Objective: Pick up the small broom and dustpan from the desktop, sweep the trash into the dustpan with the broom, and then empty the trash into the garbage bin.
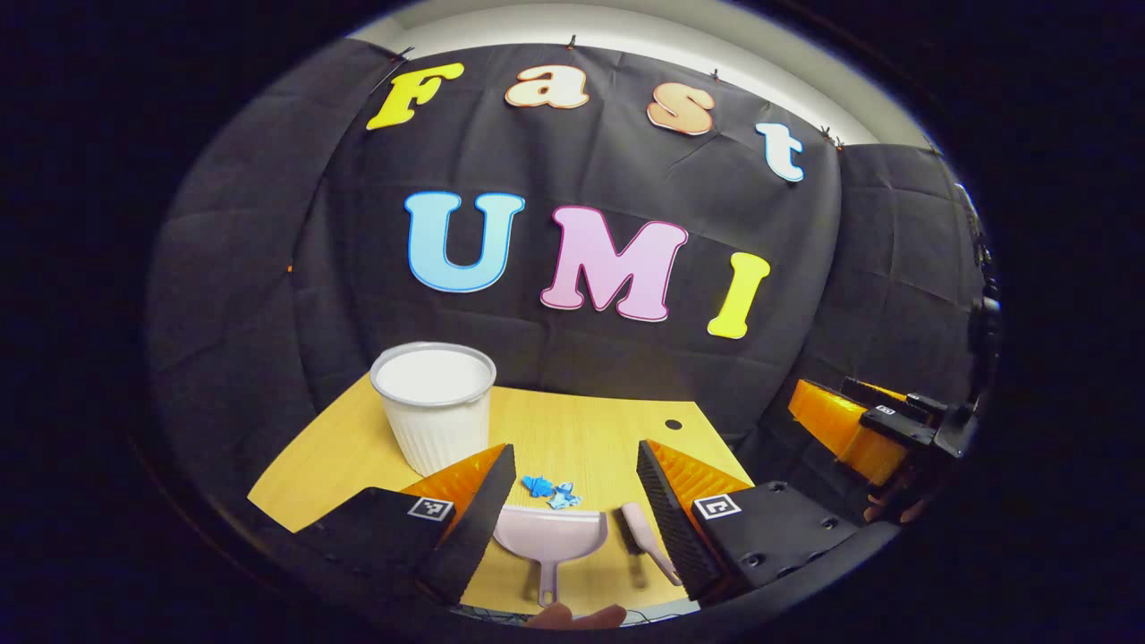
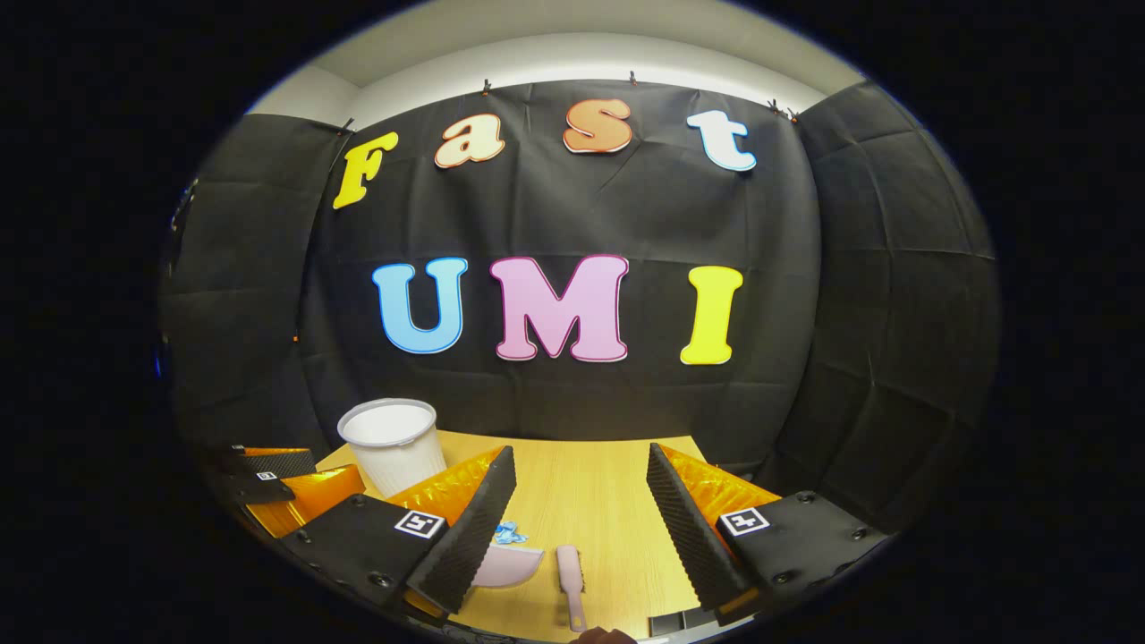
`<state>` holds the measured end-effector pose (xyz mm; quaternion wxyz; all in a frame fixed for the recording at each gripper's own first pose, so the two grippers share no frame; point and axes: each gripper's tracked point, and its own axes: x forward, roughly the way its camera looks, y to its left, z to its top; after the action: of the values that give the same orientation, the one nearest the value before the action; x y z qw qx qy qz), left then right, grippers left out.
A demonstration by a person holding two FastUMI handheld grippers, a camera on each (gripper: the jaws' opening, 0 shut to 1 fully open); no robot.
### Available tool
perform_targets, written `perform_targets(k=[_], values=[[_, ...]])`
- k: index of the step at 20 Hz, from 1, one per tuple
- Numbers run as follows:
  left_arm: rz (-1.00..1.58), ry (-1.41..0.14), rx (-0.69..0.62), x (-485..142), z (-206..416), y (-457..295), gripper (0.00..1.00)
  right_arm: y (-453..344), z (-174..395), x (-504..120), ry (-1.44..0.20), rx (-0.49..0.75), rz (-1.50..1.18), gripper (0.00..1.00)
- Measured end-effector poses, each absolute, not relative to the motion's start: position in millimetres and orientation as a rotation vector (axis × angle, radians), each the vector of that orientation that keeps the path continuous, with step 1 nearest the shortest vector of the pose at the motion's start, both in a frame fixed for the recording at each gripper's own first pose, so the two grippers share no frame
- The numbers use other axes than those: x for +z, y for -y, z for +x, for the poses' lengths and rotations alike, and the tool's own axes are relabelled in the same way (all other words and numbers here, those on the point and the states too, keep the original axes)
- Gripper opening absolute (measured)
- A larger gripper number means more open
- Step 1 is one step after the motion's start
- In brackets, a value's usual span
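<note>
Both grippers are hovering with fingers spread wide and holding nothing, the left gripper (image 1: 572, 501) framing the dustpan (image 1: 550, 537) at bottom centre, handle pointing back toward it, while the right gripper (image 2: 581, 505) is lining up over the broom (image 2: 570, 572) lying lengthwise on the tabletop (image 2: 599, 474).

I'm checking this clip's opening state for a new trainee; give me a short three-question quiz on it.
1. True or false: the broom is already gripped by a hand-held gripper.
2. What lies just beyond the dustpan mouth: A) blue paper scraps, B) coins, C) a sponge?
3. Which object stands upright at the desk's far left?

Key: 1. False; both the left hand-held gripper and right hand-held gripper are open, above the desk. 2. A. 3. The white garbage bin.
</note>
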<state>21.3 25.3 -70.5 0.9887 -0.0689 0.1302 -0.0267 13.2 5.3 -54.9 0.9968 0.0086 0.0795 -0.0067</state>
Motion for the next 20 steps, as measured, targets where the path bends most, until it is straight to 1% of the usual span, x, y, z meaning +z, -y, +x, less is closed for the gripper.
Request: perform_targets(k=[5,11,14,16,17,19,20], values=[[-0.175,-0.33,-0.039,-92.6,21.4,-33.9,0.8,-10.5,16.1,-65.9,-0.188,-0.01,0.008,0.95],[-0.147,-0.39,-0.081,-115.8,24.0,-29.8,0.8,-19.5,21.9,-87.0,-0.254,0.005,0.024,0.95],[-0.118,-0.493,-0.105,-143.7,34.1,-23.7,0.8,-23.9,38.6,-113.0,-0.325,0.048,0.039,0.96],[-0.088,-0.608,-0.106,-171.1,42.0,-22.8,0.81,-24.2,56.3,-147.5,-0.436,0.085,0.068,0.95],[-0.076,-0.693,-0.113,-190.2,42.3,-21.5,0.81,-25.0,63.0,-171.2,-0.509,0.11,0.083,0.95],[-0.069,-0.841,-0.093,-230.9,48.3,-21.0,0.82,-29.2,73.1,-225.0,-0.677,0.146,0.127,0.96],[-0.055,-0.914,-0.067,-254.0,54.0,-25.5,0.82,-29.5,75.1,-253.9,-0.791,0.157,0.152,0.96]])
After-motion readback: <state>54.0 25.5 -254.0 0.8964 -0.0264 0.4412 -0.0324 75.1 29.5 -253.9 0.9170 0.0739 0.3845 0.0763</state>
